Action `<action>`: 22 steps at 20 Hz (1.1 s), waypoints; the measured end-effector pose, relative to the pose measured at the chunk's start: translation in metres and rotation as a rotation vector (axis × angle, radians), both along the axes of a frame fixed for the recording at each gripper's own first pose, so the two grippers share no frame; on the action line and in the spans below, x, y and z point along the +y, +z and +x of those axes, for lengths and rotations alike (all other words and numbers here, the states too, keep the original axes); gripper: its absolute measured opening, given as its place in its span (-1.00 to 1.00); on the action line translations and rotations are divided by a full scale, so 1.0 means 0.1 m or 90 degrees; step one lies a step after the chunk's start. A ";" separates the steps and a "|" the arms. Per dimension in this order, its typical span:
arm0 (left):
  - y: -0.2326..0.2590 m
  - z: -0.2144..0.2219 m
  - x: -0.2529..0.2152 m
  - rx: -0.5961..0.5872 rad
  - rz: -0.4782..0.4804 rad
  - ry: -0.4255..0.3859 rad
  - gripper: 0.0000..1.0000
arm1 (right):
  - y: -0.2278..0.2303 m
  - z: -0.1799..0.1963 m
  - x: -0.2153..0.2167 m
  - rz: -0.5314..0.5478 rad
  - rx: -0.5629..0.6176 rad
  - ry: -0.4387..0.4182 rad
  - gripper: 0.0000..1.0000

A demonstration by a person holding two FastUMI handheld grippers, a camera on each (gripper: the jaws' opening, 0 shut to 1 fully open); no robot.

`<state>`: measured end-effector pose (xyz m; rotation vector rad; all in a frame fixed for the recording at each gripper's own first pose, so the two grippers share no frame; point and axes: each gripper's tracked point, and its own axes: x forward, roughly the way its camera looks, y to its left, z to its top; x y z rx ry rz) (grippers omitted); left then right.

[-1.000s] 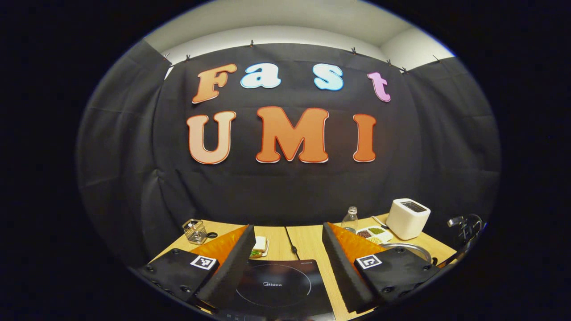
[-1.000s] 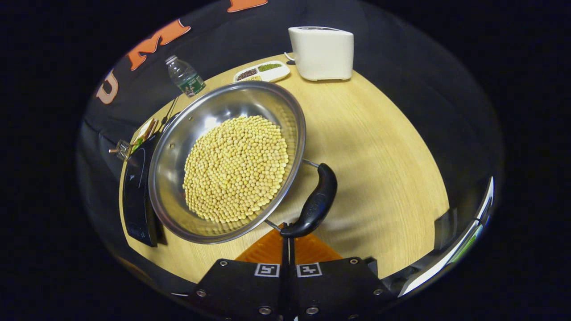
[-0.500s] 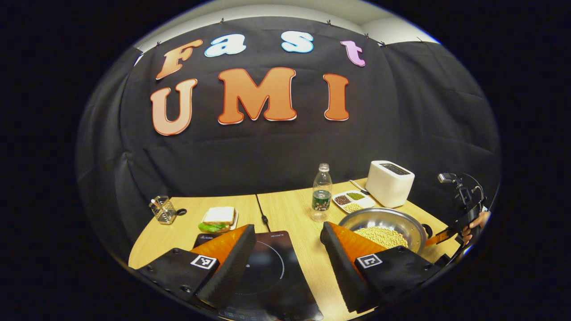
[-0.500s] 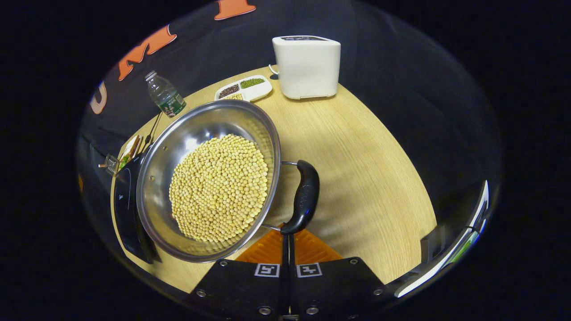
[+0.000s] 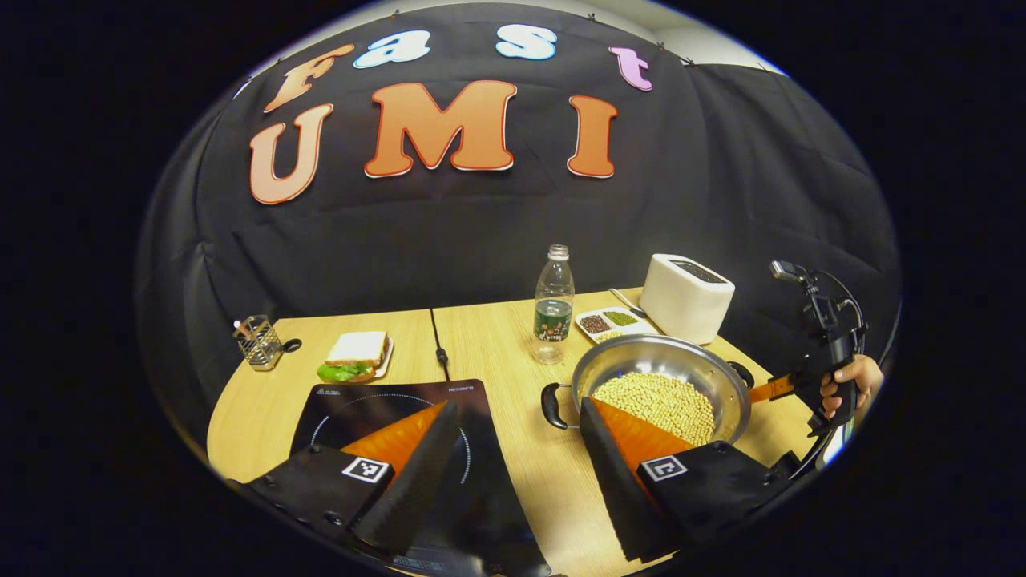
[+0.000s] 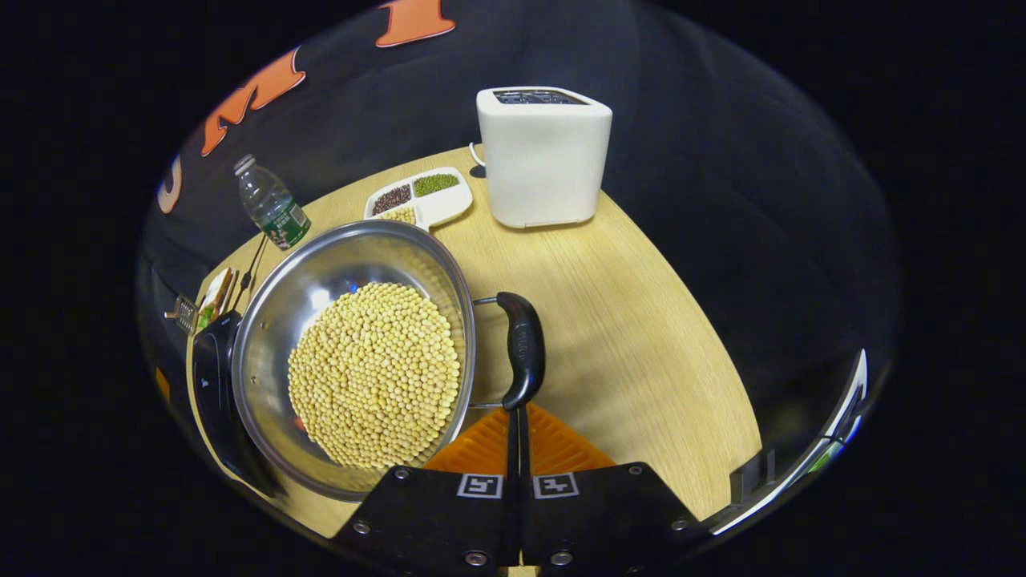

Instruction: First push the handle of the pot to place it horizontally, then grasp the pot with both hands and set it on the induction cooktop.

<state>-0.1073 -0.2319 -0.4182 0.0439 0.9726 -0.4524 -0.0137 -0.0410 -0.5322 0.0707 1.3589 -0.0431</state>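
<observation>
A: Left gripper hangs over the induction cooktop, fingers wide apart, nothing between them. Against the frame a second back, its view has tipped down: the pot and the whole cooktop surface now show.

B: Right gripper?

A: Fingers together, nothing gripped; the tips touch the near end of the pot handle. In the left gripper view it sits beyond the pot, held by a hand.

B: Handle change?

A: A second ago it slanted up to the right in the right gripper view. Now its long axis runs nearly straight away from the gripper, alongside the rim.

B: Pot location?

A: On the table, just right of the cooktop, not on it. Full of soybeans. Second handle faces the cooktop.

B: Farther back?

A: Bottle, divided dish, toaster; sandwich and wire cup at far left.
</observation>
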 end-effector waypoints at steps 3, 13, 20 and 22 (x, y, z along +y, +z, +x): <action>-0.12 -0.07 -0.10 0.017 0.004 -0.010 0.96 | -0.02 0.11 -0.03 -0.015 -0.017 -0.003 -0.99; -0.63 -0.11 -0.32 0.081 0.029 -0.016 0.97 | 0.46 0.34 0.14 0.019 -0.127 0.032 -0.34; -1.00 -0.10 -0.47 0.118 0.055 -0.015 0.98 | 0.38 0.41 0.24 -0.023 -0.156 0.085 0.67; -1.15 -0.05 -0.47 0.113 0.070 -0.010 0.97 | 0.35 0.46 0.21 -0.050 -0.170 0.098 0.72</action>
